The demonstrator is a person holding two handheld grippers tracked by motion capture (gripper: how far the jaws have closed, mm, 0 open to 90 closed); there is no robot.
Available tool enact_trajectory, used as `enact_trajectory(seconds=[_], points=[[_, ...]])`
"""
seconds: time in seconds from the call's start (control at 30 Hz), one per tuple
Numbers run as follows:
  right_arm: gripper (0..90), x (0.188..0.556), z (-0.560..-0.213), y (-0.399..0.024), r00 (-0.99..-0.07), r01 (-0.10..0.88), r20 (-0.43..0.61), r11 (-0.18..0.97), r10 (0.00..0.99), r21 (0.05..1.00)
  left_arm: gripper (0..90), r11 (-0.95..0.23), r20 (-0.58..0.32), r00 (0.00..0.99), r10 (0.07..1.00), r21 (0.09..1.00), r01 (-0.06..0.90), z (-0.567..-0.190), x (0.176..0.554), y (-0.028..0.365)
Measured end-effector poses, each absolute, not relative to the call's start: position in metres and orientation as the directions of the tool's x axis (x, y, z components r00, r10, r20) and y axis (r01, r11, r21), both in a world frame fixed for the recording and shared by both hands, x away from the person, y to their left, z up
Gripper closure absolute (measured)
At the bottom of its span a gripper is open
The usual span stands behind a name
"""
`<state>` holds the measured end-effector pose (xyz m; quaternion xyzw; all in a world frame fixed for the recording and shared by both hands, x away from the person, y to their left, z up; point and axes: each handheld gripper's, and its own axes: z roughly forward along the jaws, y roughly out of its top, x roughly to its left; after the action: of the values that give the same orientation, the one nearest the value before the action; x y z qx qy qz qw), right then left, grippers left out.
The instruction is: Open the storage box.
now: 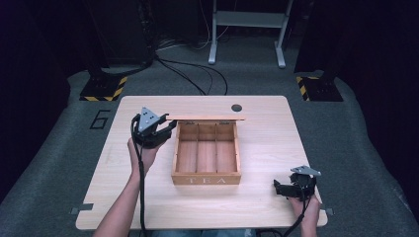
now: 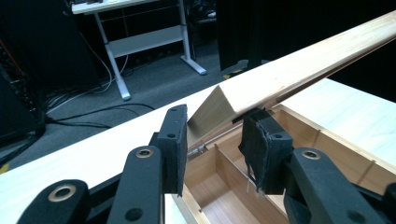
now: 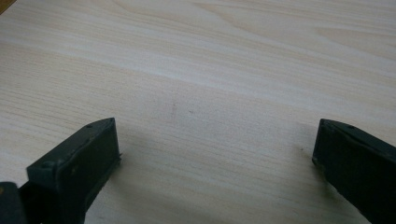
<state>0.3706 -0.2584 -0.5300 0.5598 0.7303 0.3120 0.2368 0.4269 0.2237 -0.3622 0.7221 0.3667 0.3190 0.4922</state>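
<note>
- While the lid (image 2: pixel 280 79) of the wooden tea box (image 1: pixel 206 178) stands raised at the box's far edge, its left corner is clamped between the jaws of the left gripper (image 2: pixel 215 140).
- The box is placed at the middle of the table (image 1: pixel 267 123), its three compartments exposed.
- The right gripper (image 3: pixel 215 140) is rested low at the table's near right corner, jaws spread wide, nothing held.

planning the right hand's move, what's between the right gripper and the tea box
Nothing: in the high view, bare table runs from the right gripper to the tea box.
</note>
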Motion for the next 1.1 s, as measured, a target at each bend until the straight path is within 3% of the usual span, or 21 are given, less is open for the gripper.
enact_trajectory(seconds=[0.3, 1.1], points=[[0.0, 0.371, -0.530, -0.258, -0.263, 0.669, 0.002, 0.180, 0.965, 0.722, 54.4, -0.236, 0.077, 0.542, 0.837, 0.944, 0.230, -0.382, 0.411, 0.226], [0.0, 0.371, -0.530, -0.258, -0.262, 0.669, 0.002, 0.180, 0.965, 0.721, 48.0, -0.207, -0.001, 0.569, 0.822, 0.931, 0.301, -0.437, 0.386, 0.227]])
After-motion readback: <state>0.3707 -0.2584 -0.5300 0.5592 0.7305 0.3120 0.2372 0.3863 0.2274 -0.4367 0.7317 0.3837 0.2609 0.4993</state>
